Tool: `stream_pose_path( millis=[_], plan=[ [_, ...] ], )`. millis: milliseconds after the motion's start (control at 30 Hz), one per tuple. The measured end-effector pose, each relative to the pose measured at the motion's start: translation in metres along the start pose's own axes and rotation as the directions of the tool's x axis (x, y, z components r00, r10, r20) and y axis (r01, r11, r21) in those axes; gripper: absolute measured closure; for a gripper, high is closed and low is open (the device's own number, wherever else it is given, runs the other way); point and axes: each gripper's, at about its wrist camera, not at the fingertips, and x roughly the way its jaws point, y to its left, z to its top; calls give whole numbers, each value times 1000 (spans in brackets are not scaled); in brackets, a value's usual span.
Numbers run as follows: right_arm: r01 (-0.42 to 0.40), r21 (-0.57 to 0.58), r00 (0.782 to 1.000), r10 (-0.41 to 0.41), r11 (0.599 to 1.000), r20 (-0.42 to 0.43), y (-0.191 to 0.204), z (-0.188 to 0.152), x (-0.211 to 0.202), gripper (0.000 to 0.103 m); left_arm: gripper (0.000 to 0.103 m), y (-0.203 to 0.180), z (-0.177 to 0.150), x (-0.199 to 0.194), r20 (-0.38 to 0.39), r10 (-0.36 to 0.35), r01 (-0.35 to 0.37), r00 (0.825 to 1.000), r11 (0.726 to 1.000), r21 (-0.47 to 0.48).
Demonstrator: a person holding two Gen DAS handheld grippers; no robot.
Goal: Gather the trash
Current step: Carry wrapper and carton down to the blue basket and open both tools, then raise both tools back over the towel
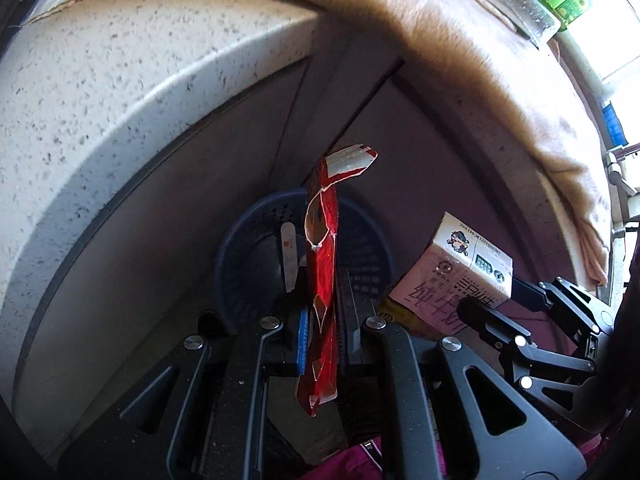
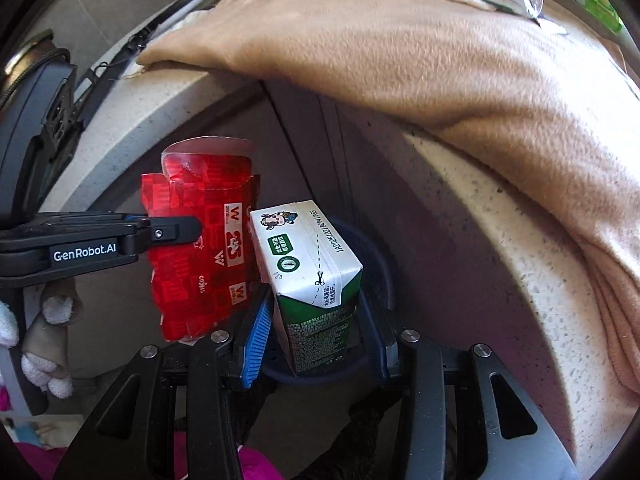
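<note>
The left gripper (image 1: 324,320) is clenched on a flattened red box (image 1: 322,280), crushed thin, torn white at its top flap, its glossy face printed with a checker pattern and small logos. It hangs upright between the pads, one end poking up past the fingertips and the other drooping below them. From the right wrist view the same red box (image 2: 200,256) shows broadside, creased and dented, the left gripper (image 2: 172,234) pinching it from the side.

The right gripper (image 2: 316,320) grips a milk carton (image 2: 308,272), white on top with a cartoon cow, a dashed cut line and a printed date code, green on its lower sides. It stands tilted between the blue pad and the opposite finger. The carton (image 1: 460,276) sits just right of the red box, the two nearly touching.

Both pieces are held above a dark blue bin (image 1: 256,256) on the floor; a pale stick-like wrapper lies inside it. The bin (image 2: 376,264) sits close against the grey cabinet doors, under the overhanging speckled counter (image 1: 120,92). A tan towel (image 2: 420,72) drapes over the counter edge, so room above is tight; the open space is toward the viewer
</note>
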Motion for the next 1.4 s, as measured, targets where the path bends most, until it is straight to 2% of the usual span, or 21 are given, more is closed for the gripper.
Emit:
stream_pose_path(
  millis=[533,667,967,1233,1400],
  plan=[
    [25,4,999,-25,1000,-27,5,0,29,62,92,-9,5,32,-22,63,-63,998,998,-2],
    [25,-6,999,-25,1000,-37,7,0,32,62,89,-14,5,35,-20,76,-76,997,997,-1],
    [16,4,998,-16,1000,-55,8,3,36,61,73,-13,10,34,-26,92,-92,995,996,-10],
    [3,13,999,-3,1000,-48,7,7,30,60,73,-10,15,23,-5,99,-99,995,995,-7],
    [-17,27,999,18,999,-41,3,7,21,60,73,-7,6,16,15,96,-96,995,995,-1]
  ],
)
